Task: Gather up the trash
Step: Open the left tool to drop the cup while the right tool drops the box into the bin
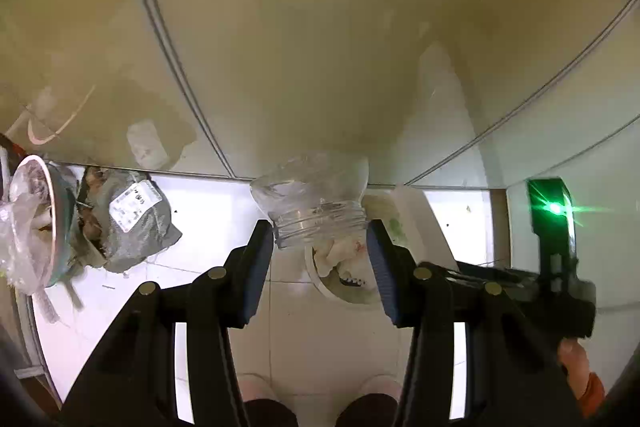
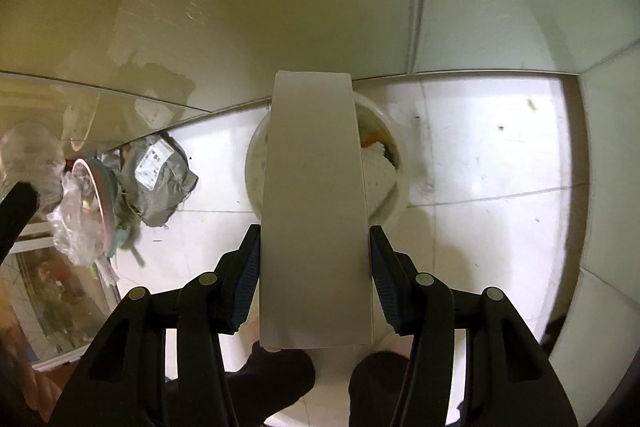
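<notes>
My left gripper (image 1: 320, 247) holds a clear plastic bottle (image 1: 312, 195) by its threaded neck, above a white trash bin (image 1: 340, 291) with crumpled paper inside. My right gripper (image 2: 314, 267) is shut on a white box (image 2: 314, 187) and holds it over the same white bin (image 2: 400, 163). The right gripper also shows at the right of the left wrist view (image 1: 552, 267). The bottle appears blurred at the left edge of the right wrist view (image 2: 28, 155).
A grey crumpled bag with a label (image 1: 132, 223) (image 2: 160, 179) and a round bowl with clear plastic wrap (image 1: 36, 219) (image 2: 84, 211) lie on the white tile floor at the left. A glossy wall (image 1: 320, 47) stands behind. My shoes (image 2: 280, 379) show below.
</notes>
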`<state>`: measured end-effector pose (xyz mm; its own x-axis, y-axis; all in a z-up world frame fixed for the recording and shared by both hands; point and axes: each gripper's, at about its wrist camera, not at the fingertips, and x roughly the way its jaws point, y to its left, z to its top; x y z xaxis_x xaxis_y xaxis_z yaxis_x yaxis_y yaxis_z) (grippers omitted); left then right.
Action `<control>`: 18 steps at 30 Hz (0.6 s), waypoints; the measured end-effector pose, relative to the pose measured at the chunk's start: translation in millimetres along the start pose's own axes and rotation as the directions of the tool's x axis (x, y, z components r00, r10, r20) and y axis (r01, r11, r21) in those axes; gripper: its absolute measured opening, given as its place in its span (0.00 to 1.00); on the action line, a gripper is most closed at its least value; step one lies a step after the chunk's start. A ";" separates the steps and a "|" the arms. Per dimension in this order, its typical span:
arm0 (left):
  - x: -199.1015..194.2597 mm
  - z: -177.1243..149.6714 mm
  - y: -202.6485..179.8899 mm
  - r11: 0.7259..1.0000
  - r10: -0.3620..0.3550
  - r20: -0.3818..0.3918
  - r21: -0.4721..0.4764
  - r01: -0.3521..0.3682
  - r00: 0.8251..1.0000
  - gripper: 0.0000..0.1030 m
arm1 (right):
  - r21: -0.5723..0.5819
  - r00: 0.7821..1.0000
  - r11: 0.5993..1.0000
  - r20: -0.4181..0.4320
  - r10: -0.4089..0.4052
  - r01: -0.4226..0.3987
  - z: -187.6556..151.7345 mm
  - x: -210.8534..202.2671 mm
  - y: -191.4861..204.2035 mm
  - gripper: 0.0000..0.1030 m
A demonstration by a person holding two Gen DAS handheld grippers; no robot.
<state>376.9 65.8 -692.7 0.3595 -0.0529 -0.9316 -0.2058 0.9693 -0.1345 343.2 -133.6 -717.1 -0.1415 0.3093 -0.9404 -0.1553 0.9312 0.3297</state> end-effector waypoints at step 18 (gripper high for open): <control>105.7 -10.8 -44.9 0.993 -0.089 -0.264 0.045 0.105 0.960 0.46 | 0.077 0.972 0.996 0.233 0.016 -0.034 1.1 -87.0 -33.3 0.54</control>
<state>414.3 14.1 -788.8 0.1238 -0.2007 -0.9718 -0.1258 0.9683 -0.2160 361.7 -191.3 -646.4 0.0873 0.3602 -0.9288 -0.0748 0.9321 0.3544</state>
